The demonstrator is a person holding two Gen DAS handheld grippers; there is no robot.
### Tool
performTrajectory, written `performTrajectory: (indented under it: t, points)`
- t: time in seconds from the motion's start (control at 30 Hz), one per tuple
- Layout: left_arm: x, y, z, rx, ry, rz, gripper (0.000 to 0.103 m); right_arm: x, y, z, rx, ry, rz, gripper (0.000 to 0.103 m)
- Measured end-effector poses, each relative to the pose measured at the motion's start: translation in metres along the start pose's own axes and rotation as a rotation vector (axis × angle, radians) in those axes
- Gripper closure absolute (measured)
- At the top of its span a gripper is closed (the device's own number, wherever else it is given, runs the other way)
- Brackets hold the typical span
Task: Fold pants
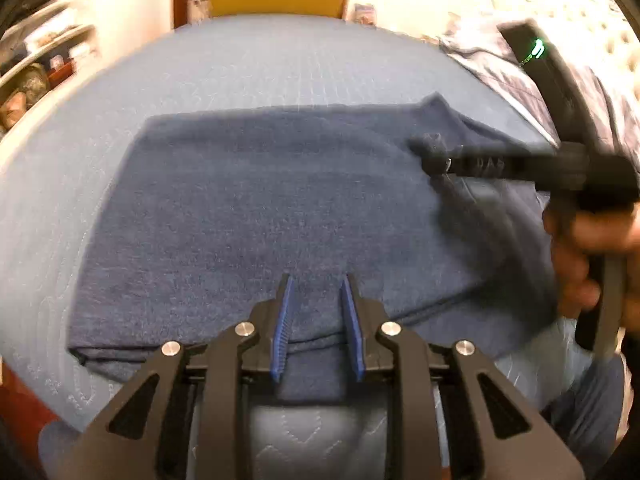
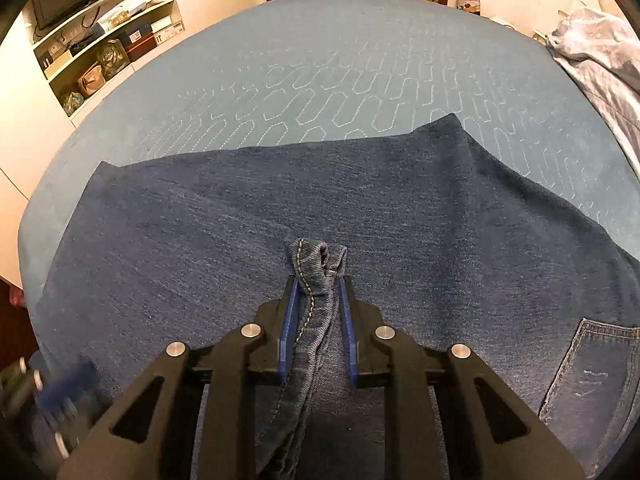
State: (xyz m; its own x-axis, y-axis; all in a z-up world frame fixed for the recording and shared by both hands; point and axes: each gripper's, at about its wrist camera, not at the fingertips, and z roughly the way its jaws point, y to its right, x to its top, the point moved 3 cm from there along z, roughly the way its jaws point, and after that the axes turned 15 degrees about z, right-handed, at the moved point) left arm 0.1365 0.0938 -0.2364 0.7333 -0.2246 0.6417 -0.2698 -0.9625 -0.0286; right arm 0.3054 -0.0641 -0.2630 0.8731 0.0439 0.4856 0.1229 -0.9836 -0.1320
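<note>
Black linkage gripper (image 2: 318, 280) with silver pivot screws, ridged blue pads (image 1: 285, 312); bare-skinned hand (image 1: 580, 256).

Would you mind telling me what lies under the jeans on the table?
Under the jeans lies a blue quilted pad that extends past them on the far side and both ends. Whatever is beneath the denim itself is covered. The right gripper pinches a seam.

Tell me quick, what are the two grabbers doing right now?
Left gripper: jaws apart over the jeans, holding nothing that shows.
Right gripper: jaws closed on a bunched seam of the jeans.
</note>
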Motion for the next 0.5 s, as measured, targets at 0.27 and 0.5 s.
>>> performTrajectory:
  t: [0.27,0.5]
  points:
    - [0.031,-0.011,-0.016,-0.024,0.05,0.011,0.064,-0.023,-0.002,-0.068,0.065,0.091,0.028,0.085]
    - [0.102,-0.046,0.031,-0.001,-0.031,0.012,0.072,-0.067,0.002,-0.05,-0.015,0.006,0.056,0.085]
